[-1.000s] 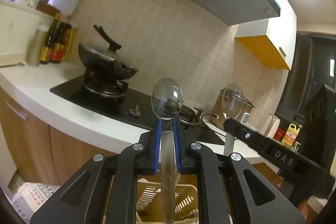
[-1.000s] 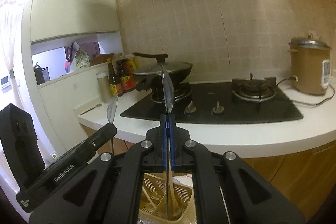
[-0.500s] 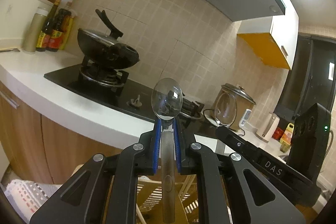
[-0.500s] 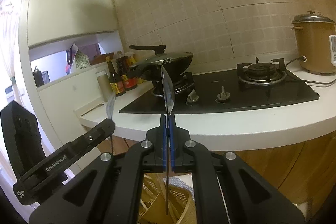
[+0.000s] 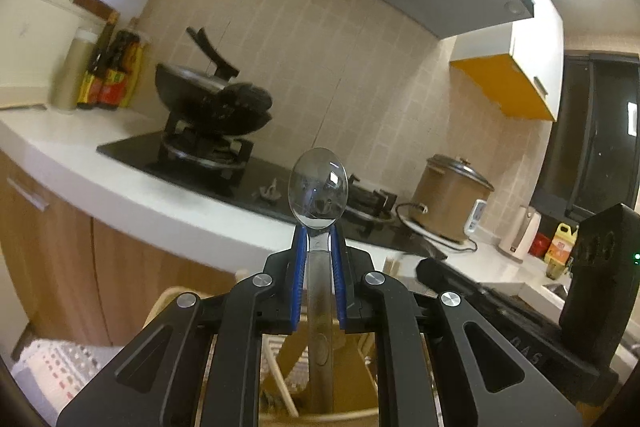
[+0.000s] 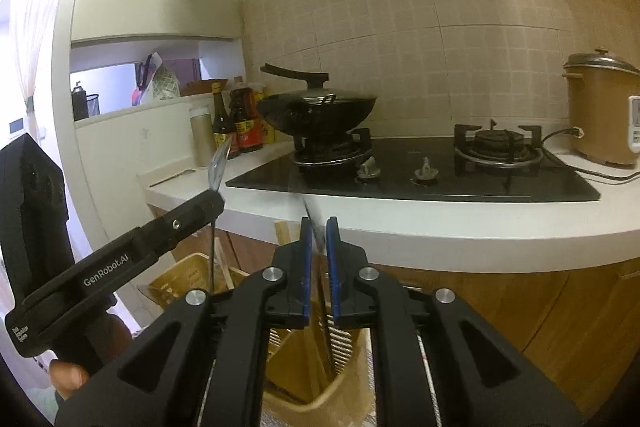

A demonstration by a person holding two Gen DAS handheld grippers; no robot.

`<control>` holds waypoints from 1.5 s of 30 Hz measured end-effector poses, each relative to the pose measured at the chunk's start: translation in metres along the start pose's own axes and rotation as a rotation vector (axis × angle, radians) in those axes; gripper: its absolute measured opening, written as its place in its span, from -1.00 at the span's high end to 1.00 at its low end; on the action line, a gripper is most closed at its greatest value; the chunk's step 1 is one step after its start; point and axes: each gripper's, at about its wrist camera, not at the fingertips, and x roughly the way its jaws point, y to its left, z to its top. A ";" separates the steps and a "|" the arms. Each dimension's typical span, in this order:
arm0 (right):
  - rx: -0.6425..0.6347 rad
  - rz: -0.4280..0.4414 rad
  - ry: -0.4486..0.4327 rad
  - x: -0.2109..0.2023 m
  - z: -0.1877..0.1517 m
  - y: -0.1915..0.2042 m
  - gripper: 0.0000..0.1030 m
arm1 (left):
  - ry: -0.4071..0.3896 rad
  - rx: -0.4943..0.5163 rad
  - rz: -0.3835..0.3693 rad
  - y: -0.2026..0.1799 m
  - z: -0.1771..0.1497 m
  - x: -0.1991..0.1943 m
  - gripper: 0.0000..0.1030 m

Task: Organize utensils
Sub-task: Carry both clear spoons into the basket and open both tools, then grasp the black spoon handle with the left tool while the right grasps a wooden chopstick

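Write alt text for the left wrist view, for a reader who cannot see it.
The left tongs grip a metal spoon by its handle, bowl upright, above a tan plastic utensil basket. Behind is a kitchen counter with a black wok on the stove and a brown rice cooker. The other tool's black body juts in at right.

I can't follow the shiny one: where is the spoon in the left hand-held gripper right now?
The spoon stands upright, clamped in the left hand-held gripper, above the beige utensil basket, before the stove.
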 end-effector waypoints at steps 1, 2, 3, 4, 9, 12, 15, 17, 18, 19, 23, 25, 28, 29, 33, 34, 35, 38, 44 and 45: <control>-0.002 -0.009 0.001 -0.004 -0.001 0.000 0.50 | 0.013 -0.004 -0.006 0.001 -0.001 -0.002 0.75; -0.007 -0.019 -0.003 -0.009 -0.002 0.001 0.20 | 0.022 -0.002 -0.007 0.001 -0.001 -0.004 0.71; -0.010 -0.023 -0.010 -0.016 -0.003 0.001 0.08 | 0.031 0.004 -0.008 0.001 -0.001 -0.007 0.62; -0.012 -0.024 -0.011 -0.020 -0.004 0.002 0.03 | 0.038 0.008 -0.008 0.001 -0.001 -0.010 0.53; -0.026 -0.033 0.010 -0.049 -0.006 0.008 0.03 | 0.061 0.021 -0.002 -0.003 0.002 -0.035 0.19; -0.019 -0.020 0.039 -0.068 -0.006 0.012 0.03 | 0.074 0.030 0.000 -0.006 0.006 -0.053 0.19; -0.016 -0.007 0.100 -0.083 -0.007 0.022 0.03 | 0.100 0.043 0.003 -0.010 0.012 -0.072 0.19; -0.011 0.005 0.145 -0.091 -0.011 0.031 0.04 | 0.143 0.042 0.006 -0.012 0.014 -0.083 0.19; -0.014 0.011 0.177 -0.094 -0.014 0.037 0.04 | 0.171 0.037 0.015 -0.013 0.015 -0.089 0.19; -0.021 0.016 0.202 -0.095 -0.016 0.042 0.04 | 0.191 0.033 0.023 -0.014 0.016 -0.097 0.19; -0.026 0.027 0.317 -0.102 -0.023 0.061 0.14 | 0.311 0.061 0.008 -0.025 0.018 -0.113 0.19; -0.003 0.045 0.386 -0.103 -0.029 0.067 0.23 | 0.372 0.069 0.010 -0.028 0.013 -0.118 0.19; 0.044 0.067 0.518 -0.099 -0.048 0.073 0.31 | 0.533 0.047 -0.009 -0.025 -0.007 -0.112 0.19; 0.063 0.068 0.564 -0.096 -0.057 0.073 0.32 | 0.570 0.041 -0.013 -0.023 -0.014 -0.110 0.19; 0.158 0.077 0.732 -0.089 -0.096 0.067 0.32 | 0.719 0.010 -0.003 -0.007 -0.053 -0.095 0.22; 0.176 0.077 0.753 -0.089 -0.105 0.065 0.34 | 0.742 -0.002 0.003 -0.003 -0.062 -0.094 0.22; 0.188 0.073 0.768 -0.089 -0.113 0.063 0.36 | 0.772 -0.027 0.001 0.003 -0.073 -0.091 0.22; 0.231 0.074 0.809 -0.091 -0.135 0.059 0.36 | 0.837 -0.062 -0.005 0.013 -0.098 -0.084 0.22; 0.251 0.082 0.867 -0.096 -0.178 0.073 0.36 | 0.903 -0.059 0.023 0.016 -0.134 -0.065 0.33; 0.255 0.080 0.870 -0.099 -0.185 0.077 0.36 | 0.915 -0.068 0.025 0.018 -0.139 -0.062 0.37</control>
